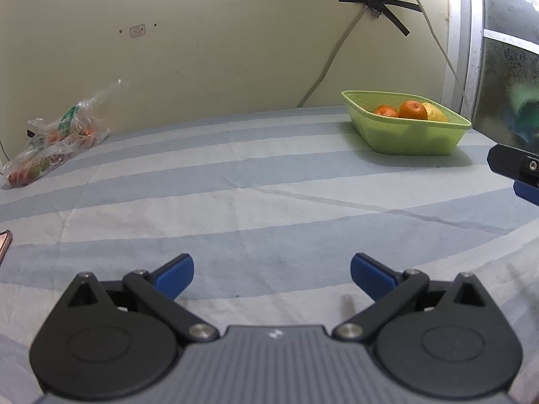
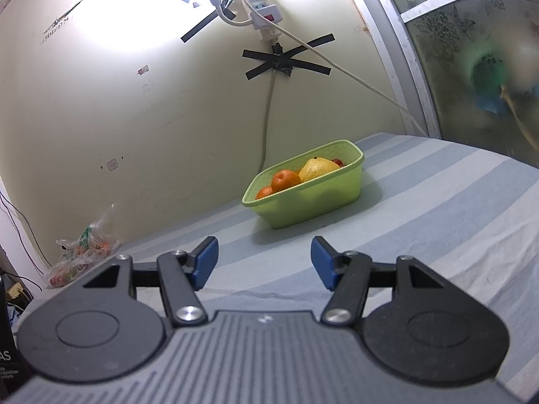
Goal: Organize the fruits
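Striped sheet (image 1: 269, 202) in blue-grey and white bands covers the work surface, lightly creased.

Left gripper (image 1: 272, 276): jaws spread wide, nothing between the blue pads (image 1: 173, 277), only bare sheet below. Angled down toward the surface.

Right gripper (image 2: 264, 262): jaws released, parted, empty. Blue pads (image 2: 205, 262) frame the sheet ahead; points nearly level toward the tub. Its tip (image 1: 518, 171) shows at the right edge of the left wrist view.

Green tub (image 2: 313, 202) sits on the sheet near the back wall, close to the right corner. Inside: 2 oranges (image 2: 284, 180) toward its left end, 1 yellow fruit (image 2: 318, 168) just beside them, touching or nearly so. A small red piece (image 2: 337, 161) shows behind the yellow one; kind unclear.

Plastic bag (image 1: 54, 141), clear and crumpled, lies at the far left of the sheet against the wall, well apart from the tub. Orange, red and greenish fruit show through it; count cannot be told.

Wall: power strip (image 2: 262, 10) taped up with black tape (image 2: 286, 62), cords (image 2: 267, 128) hanging down behind the tub. Patterned frosted glass panel (image 2: 471, 50) at right.
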Action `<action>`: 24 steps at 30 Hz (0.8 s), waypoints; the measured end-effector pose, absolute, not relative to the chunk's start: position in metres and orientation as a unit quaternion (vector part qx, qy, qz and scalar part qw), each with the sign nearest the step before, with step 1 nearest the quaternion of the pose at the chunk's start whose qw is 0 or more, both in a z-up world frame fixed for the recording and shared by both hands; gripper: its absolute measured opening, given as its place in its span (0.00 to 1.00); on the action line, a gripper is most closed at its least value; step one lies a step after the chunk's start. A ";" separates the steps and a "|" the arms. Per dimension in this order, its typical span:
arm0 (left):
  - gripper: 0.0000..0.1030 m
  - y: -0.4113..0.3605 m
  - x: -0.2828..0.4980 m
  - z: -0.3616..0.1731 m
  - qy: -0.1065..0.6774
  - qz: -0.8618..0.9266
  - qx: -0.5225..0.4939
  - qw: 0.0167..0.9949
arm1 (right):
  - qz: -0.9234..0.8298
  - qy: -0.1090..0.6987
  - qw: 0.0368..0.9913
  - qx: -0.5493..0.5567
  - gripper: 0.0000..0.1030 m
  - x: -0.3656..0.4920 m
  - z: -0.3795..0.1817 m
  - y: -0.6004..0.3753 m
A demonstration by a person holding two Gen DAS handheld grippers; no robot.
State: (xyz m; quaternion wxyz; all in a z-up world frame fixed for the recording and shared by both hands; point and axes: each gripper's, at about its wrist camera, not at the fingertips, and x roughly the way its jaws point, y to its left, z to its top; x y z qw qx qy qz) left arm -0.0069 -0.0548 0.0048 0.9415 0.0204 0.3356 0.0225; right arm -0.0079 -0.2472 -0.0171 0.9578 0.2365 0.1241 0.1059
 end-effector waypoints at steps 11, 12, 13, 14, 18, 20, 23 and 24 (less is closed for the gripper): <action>1.00 -0.062 -0.009 0.002 0.350 0.022 0.044 0.935 | 0.104 0.126 0.958 0.237 0.62 -0.008 -0.017 -0.246; 1.00 -0.062 -0.009 0.002 0.352 0.022 0.043 0.935 | 0.104 0.126 0.958 0.237 0.61 -0.008 -0.017 -0.246; 1.00 -0.061 -0.008 0.002 0.354 0.022 0.041 0.934 | 0.104 0.127 0.958 0.238 0.62 -0.008 -0.018 -0.246; 1.00 -0.061 -0.008 0.002 0.355 0.021 0.039 0.934 | 0.103 0.127 0.957 0.238 0.62 -0.008 -0.017 -0.246; 1.00 -0.060 -0.006 0.001 0.358 0.023 0.037 0.933 | 0.103 0.127 0.957 0.239 0.62 -0.007 -0.017 -0.246; 1.00 -0.060 -0.006 0.001 0.358 0.025 0.039 0.932 | 0.103 0.127 0.957 0.238 0.62 -0.007 -0.017 -0.246; 1.00 -0.061 -0.006 0.001 0.361 0.025 0.041 0.931 | 0.102 0.127 0.957 0.239 0.62 -0.008 -0.017 -0.245; 1.00 -0.061 -0.005 0.001 0.363 0.026 0.041 0.931 | 0.102 0.127 0.957 0.239 0.62 -0.007 -0.017 -0.245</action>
